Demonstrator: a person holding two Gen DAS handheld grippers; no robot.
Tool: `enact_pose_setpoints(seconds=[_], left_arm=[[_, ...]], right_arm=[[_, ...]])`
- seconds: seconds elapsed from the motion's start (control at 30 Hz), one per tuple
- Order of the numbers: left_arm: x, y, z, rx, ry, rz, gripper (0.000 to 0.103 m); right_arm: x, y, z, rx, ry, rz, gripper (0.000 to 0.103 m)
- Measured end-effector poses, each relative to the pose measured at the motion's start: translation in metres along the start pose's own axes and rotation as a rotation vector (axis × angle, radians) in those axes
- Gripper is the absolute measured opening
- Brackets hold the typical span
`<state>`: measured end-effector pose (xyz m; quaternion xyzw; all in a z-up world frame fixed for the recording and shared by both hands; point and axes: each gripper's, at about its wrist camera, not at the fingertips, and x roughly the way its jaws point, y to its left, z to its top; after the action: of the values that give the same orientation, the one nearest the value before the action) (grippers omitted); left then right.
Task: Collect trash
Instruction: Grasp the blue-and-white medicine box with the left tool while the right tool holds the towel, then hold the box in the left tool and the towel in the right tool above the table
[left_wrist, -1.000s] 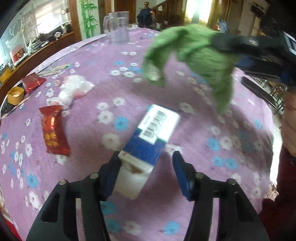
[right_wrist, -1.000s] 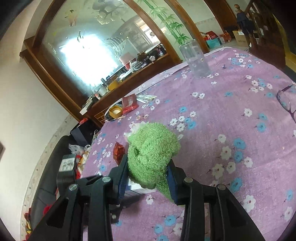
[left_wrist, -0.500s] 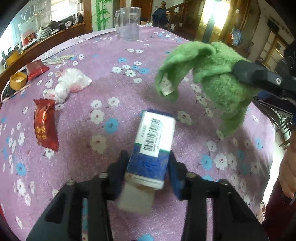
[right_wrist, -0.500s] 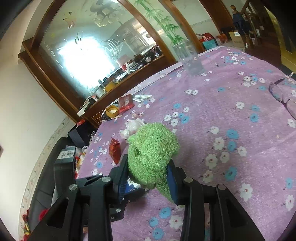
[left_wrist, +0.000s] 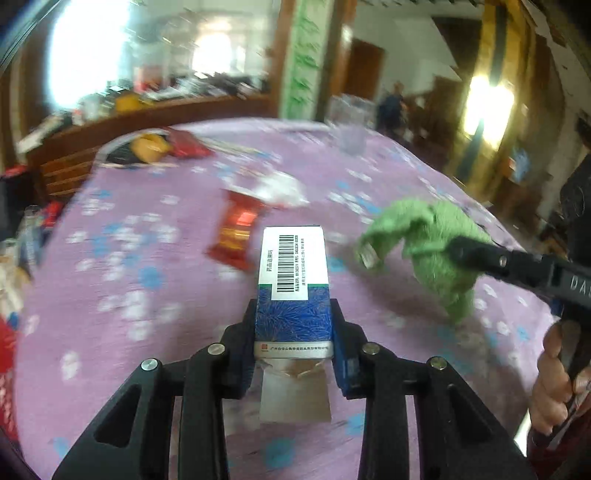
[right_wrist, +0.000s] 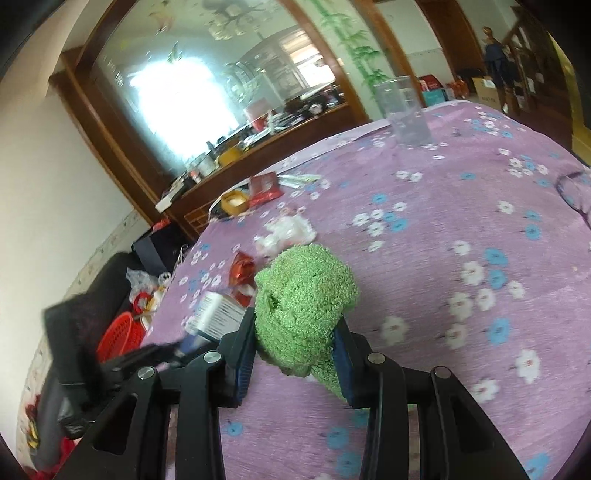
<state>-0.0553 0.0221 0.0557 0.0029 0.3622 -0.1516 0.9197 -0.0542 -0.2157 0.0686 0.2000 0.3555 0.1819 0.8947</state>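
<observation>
My left gripper (left_wrist: 293, 325) is shut on a blue and white medicine box (left_wrist: 291, 284) with a barcode, held above the purple flowered tablecloth (left_wrist: 129, 295). The box also shows in the right wrist view (right_wrist: 218, 314). My right gripper (right_wrist: 295, 339) is shut on a green fluffy cloth (right_wrist: 304, 295), which hangs to the right of the box in the left wrist view (left_wrist: 432, 243). A red snack wrapper (left_wrist: 236, 230) and a crumpled white tissue (left_wrist: 279, 188) lie on the table beyond the box; the wrapper (right_wrist: 242, 271) and tissue (right_wrist: 286, 232) also show in the right wrist view.
A clear plastic jug (right_wrist: 404, 110) stands at the far side of the table. A yellow tape roll (right_wrist: 233, 201) and a red packet (right_wrist: 264, 188) lie at the far left edge. A red basket (right_wrist: 120, 336) with trash sits on the floor at the left.
My left gripper has lifted the medicine box off the table and swung left, with the view blurred. The right gripper still holds the green cloth and has shifted slightly.
</observation>
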Motion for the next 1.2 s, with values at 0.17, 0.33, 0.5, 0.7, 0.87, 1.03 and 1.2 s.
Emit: enact_pose_setpoints(seconds=[0.17, 0.33, 0.5, 0.7, 0.87, 1.03, 1.2], left_arm=[[-0.018, 0.021, -0.018, -0.026, -0.08, 0.137, 0.033], [-0.028, 0.032, -0.024, -0.062, -0.121, 0.171, 0.033], [-0.029, 0.033, -0.026, -0.068, -0.125, 0.198, 0.033], [-0.029, 0.03, -0.033, -0.065, -0.114, 0.222, 0.033], [-0.031, 0.034, -0.034, -0.083, -0.116, 0.223, 0.033], [-0.033, 0.034, -0.035, -0.086, -0.122, 0.236, 0.033], [-0.034, 0.032, -0.035, -0.089, -0.128, 0.247, 0.033]], right_arm=[[0.022, 0.038, -0.018, -0.09, -0.002, 0.013, 0.041], [0.034, 0.068, -0.031, -0.173, -0.022, 0.013, 0.041], [0.045, 0.079, -0.04, -0.2, -0.019, 0.012, 0.041], [0.052, 0.079, -0.044, -0.208, -0.017, -0.003, 0.041], [0.055, 0.078, -0.046, -0.205, -0.01, 0.004, 0.041], [0.056, 0.073, -0.046, -0.185, -0.004, 0.025, 0.041], [0.056, 0.074, -0.046, -0.189, -0.003, 0.043, 0.041]])
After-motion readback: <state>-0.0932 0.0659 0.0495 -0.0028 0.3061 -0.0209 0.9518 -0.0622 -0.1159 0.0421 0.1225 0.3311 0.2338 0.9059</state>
